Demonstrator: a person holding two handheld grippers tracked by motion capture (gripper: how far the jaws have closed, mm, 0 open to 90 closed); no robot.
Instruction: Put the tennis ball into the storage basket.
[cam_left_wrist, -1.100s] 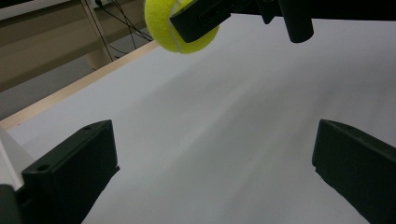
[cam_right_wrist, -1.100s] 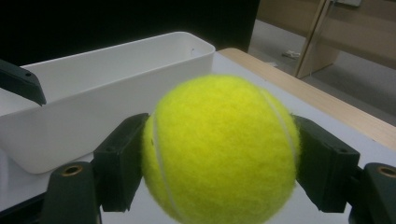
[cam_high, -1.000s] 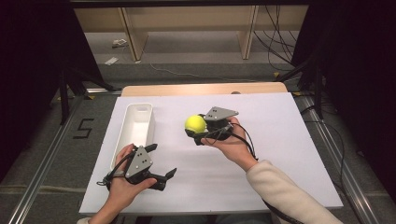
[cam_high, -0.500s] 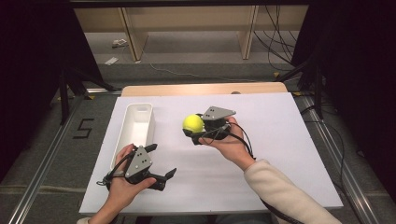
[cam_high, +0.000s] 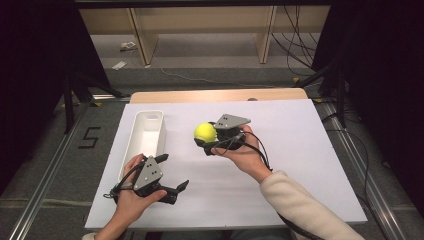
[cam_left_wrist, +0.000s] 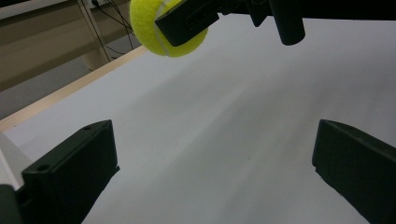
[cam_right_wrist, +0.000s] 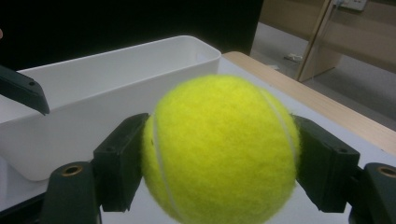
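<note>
Near edge, left side: left gripper (cam_high: 172, 190) sits low over the white table (cam_high: 300, 165), jaws spread apart, nothing between them. Looks parked, kept clear of the work while the other hand carries. In the left gripper view its jaws frame bare table, ball up at the top.

Middle of the table: right gripper (cam_high: 206, 141) has its jaws clamped on a yellow tennis ball (cam_high: 205, 132), one jaw on each side, seen plainly in the right gripper view (cam_right_wrist: 224, 149). Ball appears held just off the surface, to the right of the white bin (cam_high: 145, 137) and near it, not touching. Side grip across the middle probably so it can't roll out.

Ball is round, so no long axis and no real pointing direction; only the seam (cam_right_wrist: 159, 182) curves down its left face. Gripper itself points left toward the bin.

Far left: bin lies with its long axis running near to far, open side up, inside looks empty. My guess is the ball goes in there; not yet over the rim.

Far edge: a wooden strip (cam_high: 215, 95) beyond the white sheet.
</note>
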